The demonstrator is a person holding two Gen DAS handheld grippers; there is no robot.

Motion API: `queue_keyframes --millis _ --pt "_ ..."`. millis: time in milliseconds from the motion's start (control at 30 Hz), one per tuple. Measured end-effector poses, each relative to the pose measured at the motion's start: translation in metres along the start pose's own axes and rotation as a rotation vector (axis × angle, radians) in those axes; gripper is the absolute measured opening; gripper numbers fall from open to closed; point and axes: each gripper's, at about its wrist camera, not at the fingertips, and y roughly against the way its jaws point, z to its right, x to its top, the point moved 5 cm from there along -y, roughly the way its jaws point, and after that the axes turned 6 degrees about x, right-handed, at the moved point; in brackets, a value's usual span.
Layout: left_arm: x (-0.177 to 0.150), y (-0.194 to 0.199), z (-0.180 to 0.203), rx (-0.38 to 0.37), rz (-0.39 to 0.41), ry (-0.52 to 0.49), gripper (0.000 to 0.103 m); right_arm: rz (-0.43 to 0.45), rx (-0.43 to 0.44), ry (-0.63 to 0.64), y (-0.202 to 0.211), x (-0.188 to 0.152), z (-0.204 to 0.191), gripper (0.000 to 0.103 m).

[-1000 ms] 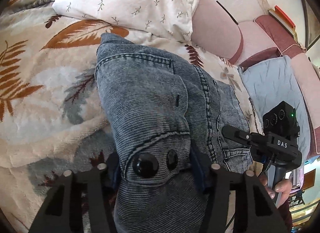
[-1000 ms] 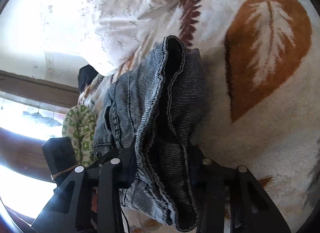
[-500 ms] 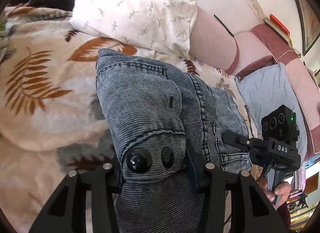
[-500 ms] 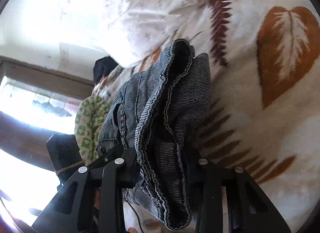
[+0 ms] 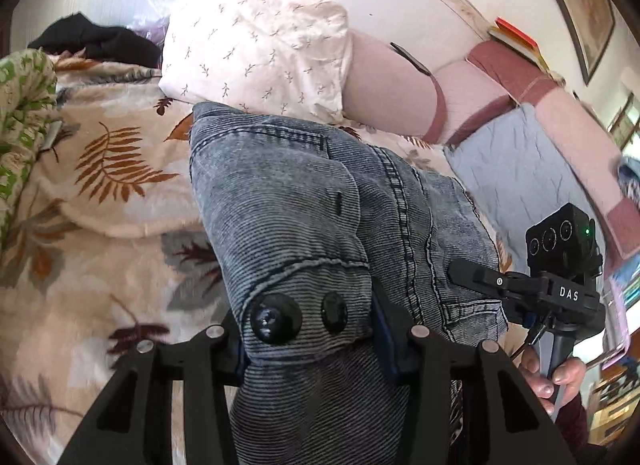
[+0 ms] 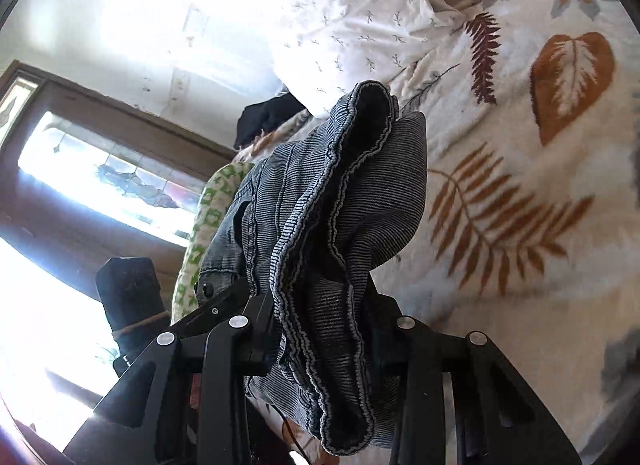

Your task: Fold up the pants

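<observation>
over the leaf-print blanket [image 5: 100,201], near its pillow [image 5: 256,53] end, grey ribbed-denim pants [image 5: 304,201] hang bunched. left gripper [image 5: 308,329] clamps the two-button waistband; right gripper [image 6: 320,325] pinches stacked stitched hems, pads buried in cloth. pants' lower part cut off by both frames. only the left view shows the right hand [image 5: 556,377] on its handle; only the right view shows a glaring window [image 6: 108,189].

The left gripper [image 5: 312,339] points downward, its two black fingers clamped on the pants [image 5: 304,201] at the waistband. The right gripper [image 6: 320,329], angled less steeply, pinches bunched hems; a hand [image 5: 554,379] grips its handle, right of the pants.
</observation>
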Motion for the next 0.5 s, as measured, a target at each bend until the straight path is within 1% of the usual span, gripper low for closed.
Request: queue_keyframes --millis 67,200,267,400,500 --pt "-0.006 0.001 0.006 0.023 0.007 -0.022 0.05 0.01 -0.002 -0.011 0.003 -0.011 0.001 0.032" --pt "-0.014 -0.001 0.01 0.062 0.017 -0.051 0.05 0.016 -0.05 -0.007 0.0 -0.021 0.008 0.032" --pt "-0.014 -0.003 0.007 0.071 0.024 -0.051 0.05 0.017 -0.065 -0.004 -0.005 -0.021 0.007 0.032" --pt "-0.013 -0.008 -0.001 0.116 0.041 -0.062 0.05 0.019 -0.104 0.037 -0.009 -0.02 0.004 0.032" --pt "-0.012 -0.021 -0.005 0.154 0.034 -0.061 0.05 0.01 -0.145 0.057 -0.02 -0.02 0.01 0.032"
